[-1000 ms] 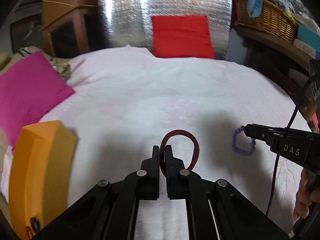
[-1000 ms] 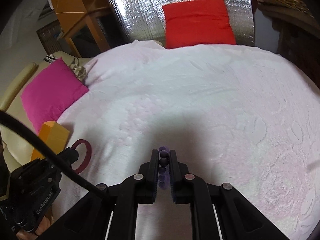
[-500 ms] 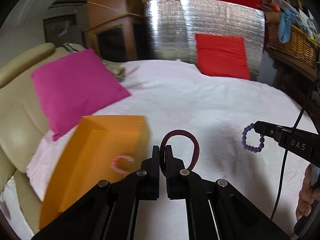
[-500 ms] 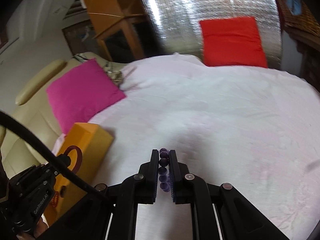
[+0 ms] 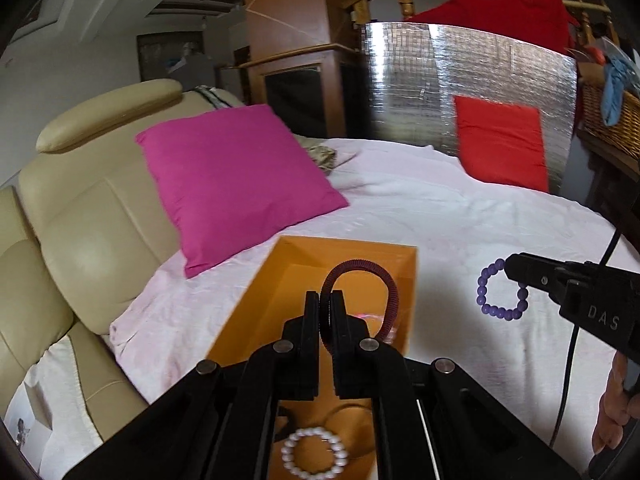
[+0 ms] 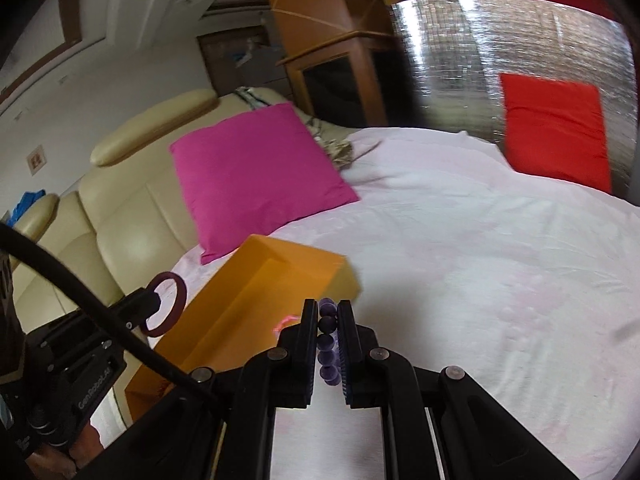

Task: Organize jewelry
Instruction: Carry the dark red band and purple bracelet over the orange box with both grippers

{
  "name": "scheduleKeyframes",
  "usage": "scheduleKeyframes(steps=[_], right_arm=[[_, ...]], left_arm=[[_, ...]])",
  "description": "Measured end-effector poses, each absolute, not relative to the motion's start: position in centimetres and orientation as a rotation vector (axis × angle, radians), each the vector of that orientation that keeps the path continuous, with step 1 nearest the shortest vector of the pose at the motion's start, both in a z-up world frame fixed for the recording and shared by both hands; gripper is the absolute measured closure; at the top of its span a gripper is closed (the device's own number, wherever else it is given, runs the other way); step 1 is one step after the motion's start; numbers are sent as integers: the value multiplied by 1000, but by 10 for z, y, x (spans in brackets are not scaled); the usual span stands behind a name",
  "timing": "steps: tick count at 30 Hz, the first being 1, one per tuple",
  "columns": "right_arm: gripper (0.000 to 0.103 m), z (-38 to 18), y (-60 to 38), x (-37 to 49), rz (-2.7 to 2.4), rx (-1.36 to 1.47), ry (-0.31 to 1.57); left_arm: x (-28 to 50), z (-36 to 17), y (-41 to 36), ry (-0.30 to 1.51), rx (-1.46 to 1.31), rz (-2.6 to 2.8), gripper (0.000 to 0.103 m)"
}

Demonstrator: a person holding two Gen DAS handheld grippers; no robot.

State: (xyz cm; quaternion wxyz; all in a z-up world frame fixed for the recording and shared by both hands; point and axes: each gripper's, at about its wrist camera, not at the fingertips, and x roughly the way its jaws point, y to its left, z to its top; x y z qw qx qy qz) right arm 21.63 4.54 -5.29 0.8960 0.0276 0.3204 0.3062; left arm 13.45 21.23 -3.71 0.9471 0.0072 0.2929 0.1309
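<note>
A white bedspread (image 5: pixel 460 220) fills the middle and right of both views. A cream leather armchair (image 5: pixel 80 216) stands at the left, with a square magenta cushion (image 5: pixel 236 180) leaning on it, and a smaller red cushion (image 5: pixel 500 144) sits against a silver foil panel (image 5: pixel 460 80) in the upper right. An open orange rectangular box (image 5: pixel 280 280) lies on the bedspread at lower centre of the left wrist view. The left gripper (image 5: pixel 326 312) is closed on a dark maroon ribbed bangle (image 5: pixel 372 276), held above the box. The right gripper (image 6: pixel 329 332) pinches a purple beaded bracelet (image 5: pixel 500 292), to the right of the box. Inside the box lies a white pearl bracelet (image 5: pixel 314 456) and, blurred, perhaps a small pink bracelet (image 6: pixel 286 322).
</note>
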Motion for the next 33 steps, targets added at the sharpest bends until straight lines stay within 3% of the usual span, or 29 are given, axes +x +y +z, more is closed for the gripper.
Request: scheduleKeyframes(steps=[19,33], right_arm=[[92,-53,127,226,709,-52,710],[92,-97,185,288,748,-99,857]], left_arm=[[138,-62,268,648,-27,346,98],[176,-111,290,768,12,392,98]])
